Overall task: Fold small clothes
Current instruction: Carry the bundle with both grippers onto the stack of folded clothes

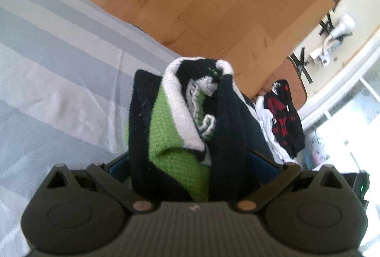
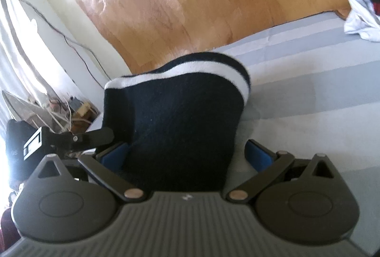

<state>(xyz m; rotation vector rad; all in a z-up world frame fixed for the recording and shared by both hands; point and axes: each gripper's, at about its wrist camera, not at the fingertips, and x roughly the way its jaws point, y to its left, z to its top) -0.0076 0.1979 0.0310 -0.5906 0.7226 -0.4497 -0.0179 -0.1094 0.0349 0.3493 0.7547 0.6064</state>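
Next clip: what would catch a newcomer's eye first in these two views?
The bunched knit garment, dark with bright green and a white band, fills the left gripper close to the lens. The right wrist view shows a dark knit piece with a white stripe between the right gripper's fingers, over the grey striped bedsheet.

Your left gripper (image 1: 190, 157) points forward and down, its blue-padded fingers (image 1: 261, 162) spread wide with a bundled sock (image 1: 180, 124) filling the gap between them. Your right gripper (image 2: 187, 152) is angled likewise, fingers (image 2: 258, 153) spread about as wide, a dark sock (image 2: 180, 119) lying between them; its right pad stands clear.
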